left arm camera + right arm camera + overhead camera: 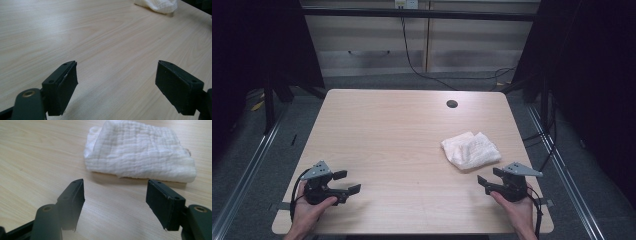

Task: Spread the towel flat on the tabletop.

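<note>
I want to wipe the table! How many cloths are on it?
1. A white cloth lies crumpled on the right side of the table, just ahead of the right gripper, whose jaws stand open. Nothing on the tabletop could hide another.

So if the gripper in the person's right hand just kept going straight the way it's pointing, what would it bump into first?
Most likely the white cloth. The right gripper is open, and in its own view the crumpled cloth lies straight ahead on the bare table, with nothing between them.

black gripper (347, 182), grey plate, trailing cable
</note>
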The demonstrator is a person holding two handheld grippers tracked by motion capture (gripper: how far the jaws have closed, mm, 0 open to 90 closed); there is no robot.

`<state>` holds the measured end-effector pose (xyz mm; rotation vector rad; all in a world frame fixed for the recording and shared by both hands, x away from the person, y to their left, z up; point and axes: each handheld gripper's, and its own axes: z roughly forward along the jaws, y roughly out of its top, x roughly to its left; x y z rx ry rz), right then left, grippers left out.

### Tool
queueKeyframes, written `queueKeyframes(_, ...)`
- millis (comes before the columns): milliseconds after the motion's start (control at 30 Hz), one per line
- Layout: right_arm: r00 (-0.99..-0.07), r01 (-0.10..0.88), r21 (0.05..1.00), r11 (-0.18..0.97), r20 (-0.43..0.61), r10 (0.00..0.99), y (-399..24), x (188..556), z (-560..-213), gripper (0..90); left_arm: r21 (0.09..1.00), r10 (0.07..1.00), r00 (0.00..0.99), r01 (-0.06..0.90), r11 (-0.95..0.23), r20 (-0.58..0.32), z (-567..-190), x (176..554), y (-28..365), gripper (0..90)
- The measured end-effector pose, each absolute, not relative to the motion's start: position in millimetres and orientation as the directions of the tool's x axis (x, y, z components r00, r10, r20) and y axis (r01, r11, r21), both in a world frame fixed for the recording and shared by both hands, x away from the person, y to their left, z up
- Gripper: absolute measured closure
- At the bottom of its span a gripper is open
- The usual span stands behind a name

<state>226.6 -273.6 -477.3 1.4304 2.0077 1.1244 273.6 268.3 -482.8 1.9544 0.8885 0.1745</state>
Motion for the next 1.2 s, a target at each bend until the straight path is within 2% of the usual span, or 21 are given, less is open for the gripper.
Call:
queueKeyframes(433, -0.422, 0.607, 0.775, 0.175, 0.128, 0.897, -270.4, 234.5, -472.6, 36.1, 0.795, 0.658, 0.716, 0.531, -0.295, -0.234, -486.1, 277.6, 266.5, 17.7)
queueKeyframes(467, -0.426, 0.609, 0.774, 0.176, 0.132, 0.895, -271.0, 236.8, -472.0, 39.9, 0.797, 0.659, 0.715, 0.529, -0.292, -0.233, -485.5, 277.1, 267.1, 17.7)
queueKeyframes(600, -0.444, 0.61, 0.772, 0.179, 0.146, 0.884, -270.3, 239.3, -469.4, 38.8, 0.8, 0.659, 0.714, 0.527, -0.286, -0.235, -484.9, 276.4, 267.7, 17.7)
queueKeyframes(633, -0.462, 0.613, 0.774, 0.157, 0.19, 0.866, -271.6, 242.1, -467.0, 38.3, 0.799, 0.661, 0.713, 0.528, -0.286, -0.234, -484.9, 276.6, 267.8, 17.7)
queueKeyframes(767, -0.476, 0.611, 0.768, 0.194, 0.161, 0.865, -269.9, 246.6, -462.0, 36.8, 0.794, 0.659, 0.714, 0.532, -0.293, -0.235, -486.3, 277.1, 267.5, 17.7)
queueKeyframes(1167, -0.497, 0.581, 0.788, 0.206, 0.143, 0.856, -272.5, 285.9, -441.3, 39.3, 0.797, 0.656, 0.719, 0.525, -0.299, -0.228, -485.1, 276.7, 267.7, 17.9)
queueKeyframes(1200, -0.508, 0.581, 0.784, 0.216, 0.142, 0.85, -274.5, 295.5, -439.3, 42.2, 0.797, 0.656, 0.718, 0.527, -0.293, -0.234, -485.0, 276.1, 268.0, 17.9)
